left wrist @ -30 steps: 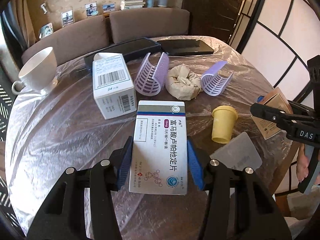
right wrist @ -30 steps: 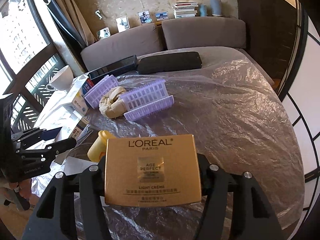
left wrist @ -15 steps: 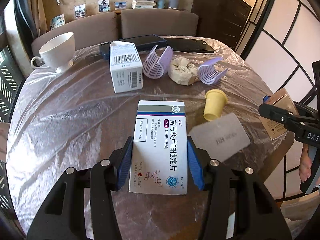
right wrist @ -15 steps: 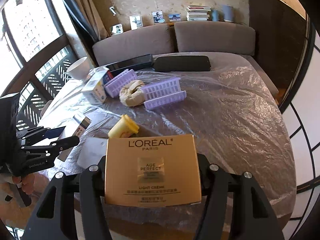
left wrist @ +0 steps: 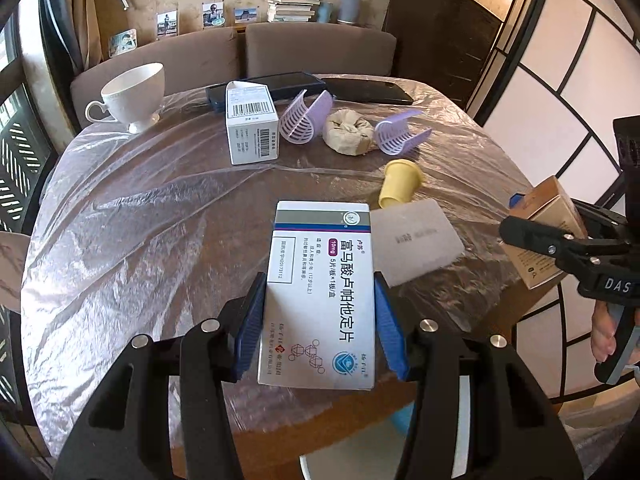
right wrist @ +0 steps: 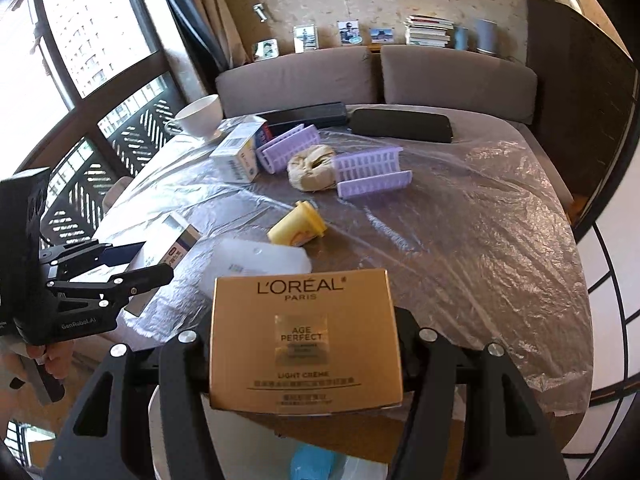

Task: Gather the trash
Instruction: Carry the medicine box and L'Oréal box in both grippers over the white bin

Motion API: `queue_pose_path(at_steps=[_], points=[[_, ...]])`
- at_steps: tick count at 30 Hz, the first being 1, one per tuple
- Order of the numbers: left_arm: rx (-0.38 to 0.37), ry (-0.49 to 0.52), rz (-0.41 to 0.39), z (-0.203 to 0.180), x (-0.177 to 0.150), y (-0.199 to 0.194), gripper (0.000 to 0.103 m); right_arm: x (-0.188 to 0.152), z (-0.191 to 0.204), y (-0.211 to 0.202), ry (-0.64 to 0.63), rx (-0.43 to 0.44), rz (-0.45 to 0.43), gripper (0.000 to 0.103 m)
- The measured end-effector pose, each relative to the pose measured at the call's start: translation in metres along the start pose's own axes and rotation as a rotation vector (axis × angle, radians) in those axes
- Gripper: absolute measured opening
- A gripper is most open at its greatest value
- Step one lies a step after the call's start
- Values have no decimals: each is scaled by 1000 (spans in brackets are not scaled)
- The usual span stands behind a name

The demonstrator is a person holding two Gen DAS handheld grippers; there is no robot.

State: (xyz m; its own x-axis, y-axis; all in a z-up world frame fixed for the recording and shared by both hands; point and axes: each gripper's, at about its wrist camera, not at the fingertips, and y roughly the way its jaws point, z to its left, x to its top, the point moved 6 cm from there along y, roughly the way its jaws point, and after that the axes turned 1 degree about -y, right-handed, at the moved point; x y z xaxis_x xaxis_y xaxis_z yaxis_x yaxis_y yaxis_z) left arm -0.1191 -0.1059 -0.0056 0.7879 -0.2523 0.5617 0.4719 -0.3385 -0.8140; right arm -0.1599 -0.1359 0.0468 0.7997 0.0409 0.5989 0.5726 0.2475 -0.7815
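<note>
My left gripper (left wrist: 318, 320) is shut on a white medicine box (left wrist: 320, 288) with blue and purple print, held above the table's near edge. My right gripper (right wrist: 306, 344) is shut on a gold L'Oreal box (right wrist: 306, 336), also held over the near edge; that box also shows in the left wrist view (left wrist: 548, 232). On the plastic-covered table lie a yellow cup on its side (left wrist: 400, 182), a crumpled beige paper wad (left wrist: 348, 136), a flat grey-white packet (left wrist: 416, 236) and a standing white barcode box (left wrist: 250, 128).
Two lilac plastic racks (left wrist: 306, 118) (left wrist: 400, 134) flank the wad. A white teacup (left wrist: 134, 96) stands at the far left. Two black flat cases (left wrist: 276, 84) (left wrist: 368, 90) lie at the back. A sofa is behind the table. Something white and blue (right wrist: 316, 462) sits below the near edge.
Both grippers have pulled back and up from the table with their boxes still held, so the table objects look farther away.
</note>
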Motion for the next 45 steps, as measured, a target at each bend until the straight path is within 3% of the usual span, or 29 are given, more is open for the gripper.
queue_pose_path(at_steps=[26, 45], points=[[-77, 86, 37, -45, -48, -32, 52, -51, 23, -23, -96, 78, 93, 59], [-168, 164, 121, -79, -95, -36, 52, -95, 28, -23, -110, 99, 183, 59]])
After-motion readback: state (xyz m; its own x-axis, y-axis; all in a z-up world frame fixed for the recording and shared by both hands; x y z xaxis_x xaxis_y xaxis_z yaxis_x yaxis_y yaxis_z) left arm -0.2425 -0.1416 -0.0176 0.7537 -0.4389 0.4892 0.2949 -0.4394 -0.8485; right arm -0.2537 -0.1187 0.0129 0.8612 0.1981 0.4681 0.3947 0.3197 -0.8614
